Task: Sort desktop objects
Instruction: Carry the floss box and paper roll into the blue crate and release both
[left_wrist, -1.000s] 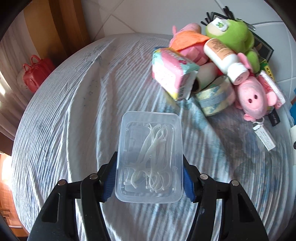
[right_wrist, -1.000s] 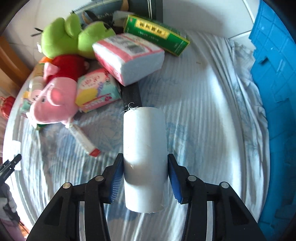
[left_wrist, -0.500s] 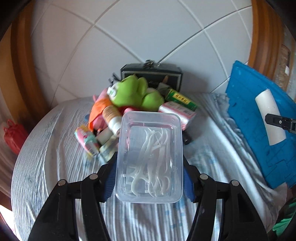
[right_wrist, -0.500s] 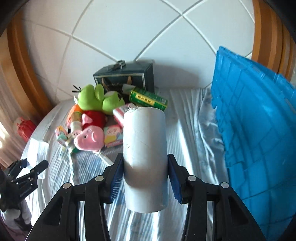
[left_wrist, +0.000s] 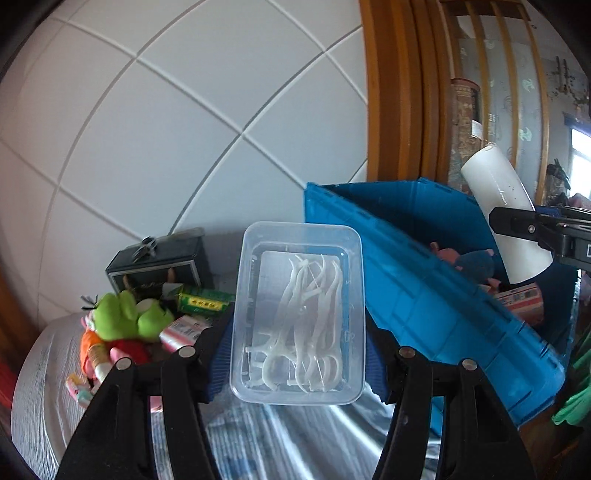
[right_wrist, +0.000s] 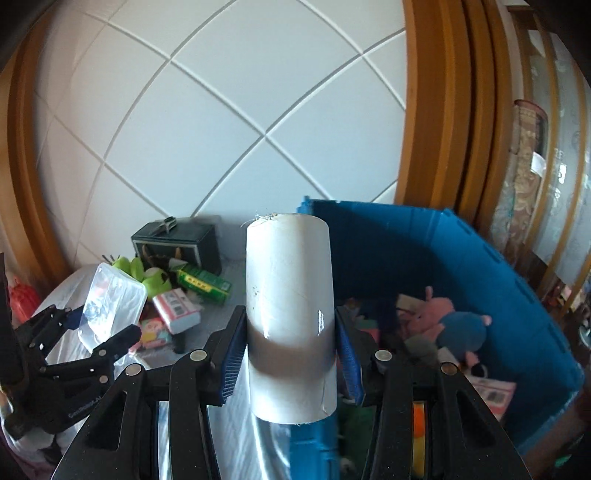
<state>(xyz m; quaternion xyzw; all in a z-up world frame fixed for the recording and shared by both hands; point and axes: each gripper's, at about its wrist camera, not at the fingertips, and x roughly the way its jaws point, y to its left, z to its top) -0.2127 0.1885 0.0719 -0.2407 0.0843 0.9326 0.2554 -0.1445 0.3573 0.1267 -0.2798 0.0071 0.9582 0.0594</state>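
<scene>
Floss box (left_wrist: 298, 314) clamped in left claw (left_wrist: 298, 363); tube (right_wrist: 290, 317) in right claw (right_wrist: 290, 354).

Two grippers up: left gripper (left_wrist: 297, 363), right gripper (right_wrist: 290, 354). One clear box (left_wrist: 299, 314), floss picks inside, maybe six or seven, tangled, hard to count. One white tube (right_wrist: 290, 314). One blue crate (right_wrist: 461, 258). One green frog plush (left_wrist: 125, 315). One dark box (right_wrist: 177, 240). One green carton (right_wrist: 203, 282).
</scene>
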